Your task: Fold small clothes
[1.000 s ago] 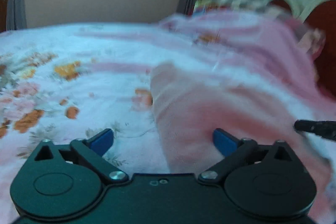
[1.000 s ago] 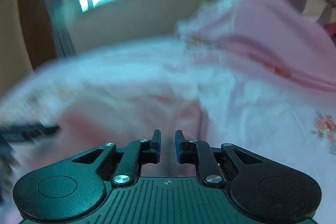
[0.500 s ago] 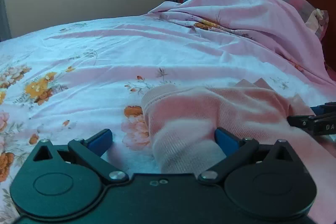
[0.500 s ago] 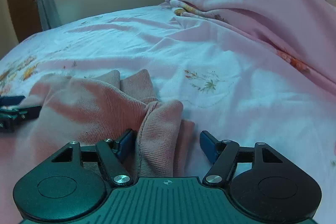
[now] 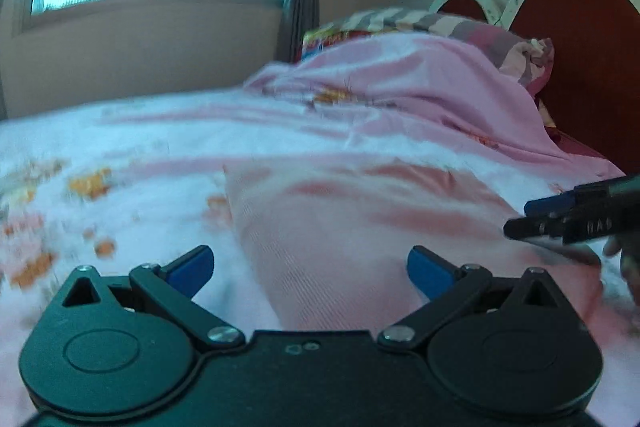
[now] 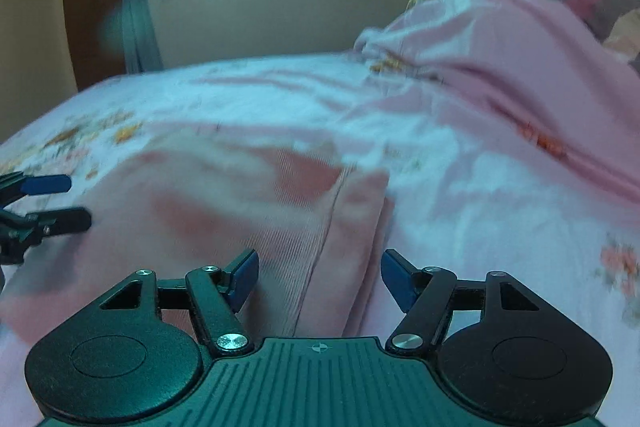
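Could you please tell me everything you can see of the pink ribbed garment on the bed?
The pink garment is a soft, finely ribbed knit in salmon pink. It lies flat on the floral bedsheet, with a stitched seam and layered, folded edges along its right side in the right wrist view. Both views are blurred. The left tongs and right tongs stand open over its near edge, their pads not pressing it.

- Right gripper (image 6: 318,277) low over a pink ribbed garment (image 6: 256,211), jaws spread apart, pads not pressing it
- A seamed fold of the garment lies between the fingers
- Left gripper (image 6: 50,201) far left of the claw, spread too
- Floral bedsheet (image 6: 480,187) ahead and right
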A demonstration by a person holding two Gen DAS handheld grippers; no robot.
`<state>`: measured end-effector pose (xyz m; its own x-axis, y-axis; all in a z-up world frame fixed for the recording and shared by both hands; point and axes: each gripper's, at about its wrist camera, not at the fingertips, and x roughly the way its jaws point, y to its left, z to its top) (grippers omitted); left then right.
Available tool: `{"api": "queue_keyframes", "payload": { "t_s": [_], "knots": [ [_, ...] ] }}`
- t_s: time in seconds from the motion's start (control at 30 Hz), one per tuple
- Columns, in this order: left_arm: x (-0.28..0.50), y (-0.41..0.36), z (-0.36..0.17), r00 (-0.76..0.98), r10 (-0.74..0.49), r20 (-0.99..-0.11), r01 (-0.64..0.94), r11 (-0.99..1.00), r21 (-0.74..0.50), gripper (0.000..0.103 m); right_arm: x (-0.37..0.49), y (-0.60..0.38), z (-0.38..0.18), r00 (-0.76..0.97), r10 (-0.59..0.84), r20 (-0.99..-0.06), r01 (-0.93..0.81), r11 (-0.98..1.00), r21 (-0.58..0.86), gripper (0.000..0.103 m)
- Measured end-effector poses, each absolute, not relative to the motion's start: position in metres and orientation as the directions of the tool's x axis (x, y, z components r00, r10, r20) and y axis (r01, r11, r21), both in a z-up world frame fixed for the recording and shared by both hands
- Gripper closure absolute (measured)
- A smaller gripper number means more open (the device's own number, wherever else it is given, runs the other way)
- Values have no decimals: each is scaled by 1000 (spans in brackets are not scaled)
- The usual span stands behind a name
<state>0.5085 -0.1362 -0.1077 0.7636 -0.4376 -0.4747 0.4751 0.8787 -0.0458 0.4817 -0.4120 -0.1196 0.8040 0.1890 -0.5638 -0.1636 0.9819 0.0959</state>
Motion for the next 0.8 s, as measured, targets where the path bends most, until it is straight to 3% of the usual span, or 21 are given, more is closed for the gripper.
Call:
{"api": "queue_keyframes", "payload": {
  "t_s": [0.07, 0.13, 0.2, 0.27, 0.33, 0.8],
  "knots": [
    [508, -147, -114, 750, -376, -545, 457, 890, 15, 1, 479, -408, -131, 783, 121, -610, -131, 991, 27, 34],
    [497, -150, -109, 753, -372, -543, 470, 882, 48, 2, 472, -416, -131, 777, 132, -615, -115, 991, 68, 34],
    [487, -143, -101, 745, -403, -531, 481, 877, 9, 1, 456, -426, -119, 805, 152, -574, -102, 988, 119, 34],
    [488, -141, -109, 720, -381, -581, 467, 884, 0, 1, 442, -431, -115, 825, 197, -529, -127, 978, 167, 34],
    [491, -139, -118, 700, -374, -608, 456, 890, -23, 1, 449, -423, -129, 760, 177, -625, -120, 984, 132, 34],
    [469, -139, -105, 715, -354, -603, 475, 879, 48, 1, 430, -421, -115, 798, 202, -568, -130, 978, 166, 35]
  ]
}}
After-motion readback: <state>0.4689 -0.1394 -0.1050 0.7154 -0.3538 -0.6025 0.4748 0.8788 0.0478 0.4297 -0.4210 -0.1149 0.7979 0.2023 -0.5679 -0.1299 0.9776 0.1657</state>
